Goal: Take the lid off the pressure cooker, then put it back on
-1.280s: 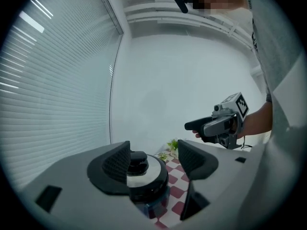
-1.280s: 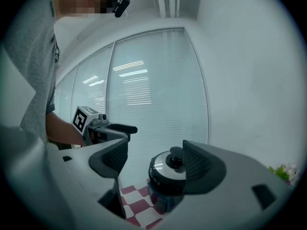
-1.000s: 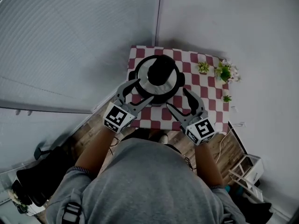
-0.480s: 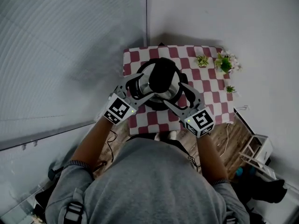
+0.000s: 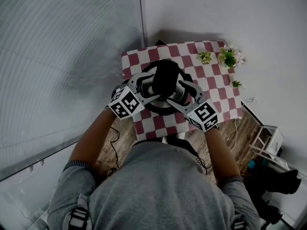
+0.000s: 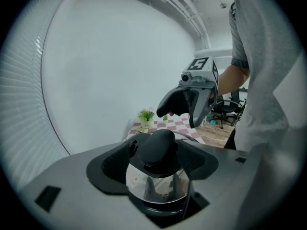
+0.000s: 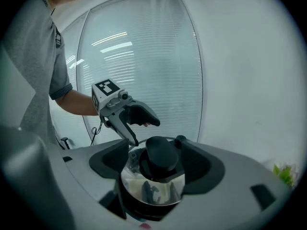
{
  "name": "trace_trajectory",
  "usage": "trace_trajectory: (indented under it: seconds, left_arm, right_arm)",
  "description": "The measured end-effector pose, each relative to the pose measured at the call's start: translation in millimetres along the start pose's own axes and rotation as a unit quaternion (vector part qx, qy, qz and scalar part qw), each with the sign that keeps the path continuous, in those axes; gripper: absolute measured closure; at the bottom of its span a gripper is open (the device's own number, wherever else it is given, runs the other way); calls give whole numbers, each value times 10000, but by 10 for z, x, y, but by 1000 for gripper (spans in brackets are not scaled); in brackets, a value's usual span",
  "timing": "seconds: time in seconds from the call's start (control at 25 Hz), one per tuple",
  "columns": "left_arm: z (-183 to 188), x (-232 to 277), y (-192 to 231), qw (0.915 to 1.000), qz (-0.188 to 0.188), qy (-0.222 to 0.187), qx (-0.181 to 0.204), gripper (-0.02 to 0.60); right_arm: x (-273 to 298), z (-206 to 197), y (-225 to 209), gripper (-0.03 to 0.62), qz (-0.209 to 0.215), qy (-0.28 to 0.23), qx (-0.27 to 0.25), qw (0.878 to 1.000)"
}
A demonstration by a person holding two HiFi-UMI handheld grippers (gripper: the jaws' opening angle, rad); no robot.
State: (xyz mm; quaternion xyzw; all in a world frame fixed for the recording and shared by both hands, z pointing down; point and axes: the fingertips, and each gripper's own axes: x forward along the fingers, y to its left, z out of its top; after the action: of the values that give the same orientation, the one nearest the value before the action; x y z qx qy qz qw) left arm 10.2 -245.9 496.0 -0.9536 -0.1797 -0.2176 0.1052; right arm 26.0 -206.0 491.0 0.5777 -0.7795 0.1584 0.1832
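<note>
The pressure cooker (image 5: 160,108) stands on a red and white checked table (image 5: 154,124). Its shiny steel lid (image 5: 145,87) carries a black knob (image 5: 166,79). My left gripper (image 5: 149,88) reaches in from the left and my right gripper (image 5: 178,94) from the right. In the left gripper view the knob (image 6: 158,146) sits between the two pads (image 6: 112,161), close to both. The right gripper view shows the knob (image 7: 160,153) between the pads (image 7: 197,164) with slim gaps. Both grippers look open around the knob. I cannot tell whether the lid is raised off the pot.
Small potted plants (image 5: 228,57) stand at the table's far right corner. A wall with blinds (image 5: 62,56) runs along the left, close to the table. A white rack (image 5: 268,140) and cables lie on the wood floor at the right. An office chair (image 6: 225,111) stands behind.
Both grippers have moved forward from the table's near edge and now straddle the lid's knob from either side. The head camera has shifted, so the table sits nearer the frame's middle.
</note>
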Motion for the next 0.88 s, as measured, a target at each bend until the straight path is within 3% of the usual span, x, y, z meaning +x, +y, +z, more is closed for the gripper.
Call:
trace_trajectory:
  seconds: [0.32,0.56,0.76,0.88]
  left_arm:
    - [-61,160,4,9920,-757,689,746,256]
    - [-146,269,-19,9772,-1276,1290,1102,256]
    - [-246,337,-64,9588,-1653,1845,1390,256]
    - [-280,383,-64,9510,-1764,2075,1465,256]
  right_arm:
    - [158,-135,-56,244,277,794,-180,9963]
    - [270,-193,-130,243,507,1344,-288,9892]
    - [357,-340,-69,243,948,2026,-434,9737]
    - [391,-419,-80,243,1006,2394,-502,9644]
